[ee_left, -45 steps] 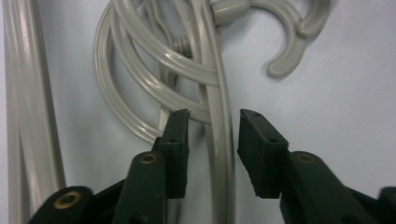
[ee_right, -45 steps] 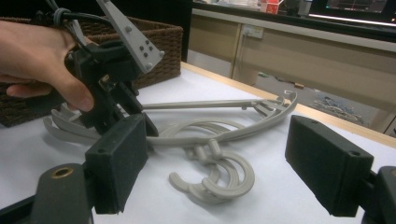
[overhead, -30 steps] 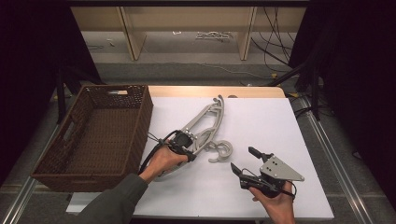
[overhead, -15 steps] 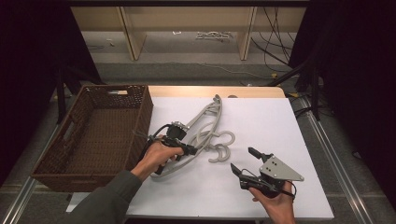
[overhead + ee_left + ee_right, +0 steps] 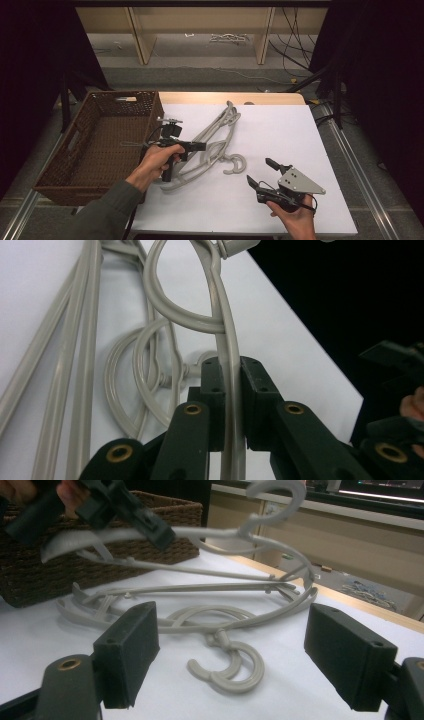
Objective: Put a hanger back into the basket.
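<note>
Left gripper is clamped on one grey hanger, lifted just off the pile at table centre. I'd raise it slowly toward 9 o'clock, the basket, watching for snags. Right gripper sits wide open at 5 o'clock.

Empty wicker basket, wooden shelving

The hangers are pale grey, the woven basket dark brown, the tabletop white, both grippers' jaws black.
</note>
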`<act>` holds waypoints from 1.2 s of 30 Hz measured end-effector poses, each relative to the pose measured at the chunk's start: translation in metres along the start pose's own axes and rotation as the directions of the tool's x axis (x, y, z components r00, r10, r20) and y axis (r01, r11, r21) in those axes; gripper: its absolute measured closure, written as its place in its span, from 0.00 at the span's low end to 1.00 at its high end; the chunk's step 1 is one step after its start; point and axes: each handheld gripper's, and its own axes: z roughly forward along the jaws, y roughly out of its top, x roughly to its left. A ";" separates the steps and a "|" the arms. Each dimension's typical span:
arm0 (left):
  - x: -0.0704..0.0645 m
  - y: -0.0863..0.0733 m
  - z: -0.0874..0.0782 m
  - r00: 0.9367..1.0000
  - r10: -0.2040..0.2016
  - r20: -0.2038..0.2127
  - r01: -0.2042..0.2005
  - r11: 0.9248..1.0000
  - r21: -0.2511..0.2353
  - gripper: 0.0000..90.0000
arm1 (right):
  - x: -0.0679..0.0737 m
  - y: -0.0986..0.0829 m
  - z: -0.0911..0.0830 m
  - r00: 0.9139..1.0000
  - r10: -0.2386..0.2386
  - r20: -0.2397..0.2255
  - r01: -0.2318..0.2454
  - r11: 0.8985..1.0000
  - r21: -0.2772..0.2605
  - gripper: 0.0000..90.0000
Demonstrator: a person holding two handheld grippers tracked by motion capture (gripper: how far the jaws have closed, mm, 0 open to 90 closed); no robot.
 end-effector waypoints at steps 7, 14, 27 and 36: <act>-0.012 0.012 -0.033 0.998 -0.014 0.060 0.019 0.996 -0.087 0.91 | -0.002 0.000 0.000 1.000 -0.011 0.009 0.011 1.000 -0.010 0.25; -0.030 0.028 -0.082 0.997 0.043 0.059 -0.032 0.984 -0.173 0.91 | 0.000 -0.001 0.001 1.000 0.012 -0.007 -0.012 1.000 -0.001 0.25; -0.017 0.031 -0.156 0.997 0.072 0.000 -0.069 0.963 -0.261 0.91 | -0.001 -0.001 0.001 1.000 0.005 0.004 -0.005 1.000 0.002 0.25; 0.013 0.006 -0.206 0.996 0.081 -0.027 -0.085 0.956 -0.281 0.91 | -0.001 -0.002 0.004 1.000 0.012 -0.004 -0.012 1.000 0.000 0.25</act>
